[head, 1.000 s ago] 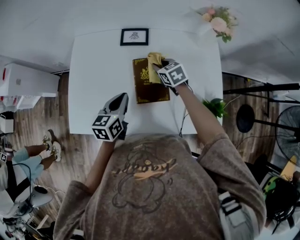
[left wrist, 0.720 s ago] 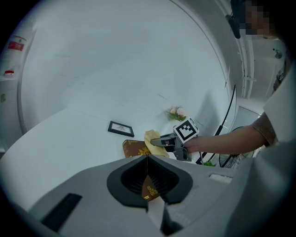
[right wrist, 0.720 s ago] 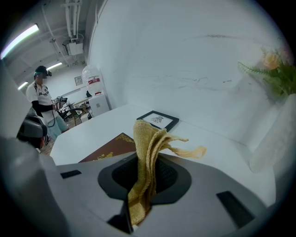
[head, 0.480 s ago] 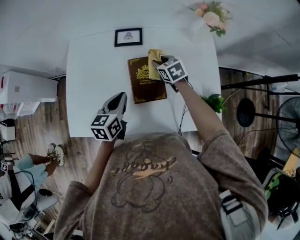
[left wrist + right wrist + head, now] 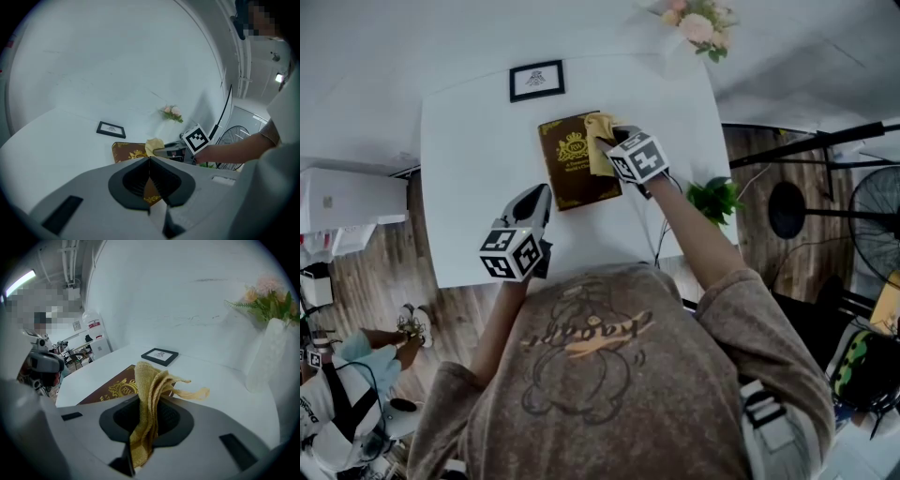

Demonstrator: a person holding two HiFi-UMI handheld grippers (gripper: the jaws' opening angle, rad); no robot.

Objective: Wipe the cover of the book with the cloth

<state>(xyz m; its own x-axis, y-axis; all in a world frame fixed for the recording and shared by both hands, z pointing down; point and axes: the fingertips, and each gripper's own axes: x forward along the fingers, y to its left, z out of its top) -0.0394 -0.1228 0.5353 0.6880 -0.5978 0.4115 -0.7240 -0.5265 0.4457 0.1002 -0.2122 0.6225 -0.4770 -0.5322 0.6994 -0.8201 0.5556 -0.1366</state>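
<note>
The cloth [image 5: 148, 392] is clamped in the right gripper's [image 5: 622, 156] jaws over the book [image 5: 570, 176] (upper right corner); the left gripper's [image 5: 149, 160] 2 jaws are pressed together, empty.

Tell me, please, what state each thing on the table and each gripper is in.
book: closed, flat on the table, cover up.
cloth: bunched, hanging over the book's far corner.
right gripper: shut on the cloth.
left gripper: jaws together, nothing between them.
picture frame: lying flat, face up.
vase of flowers: upright.
</note>
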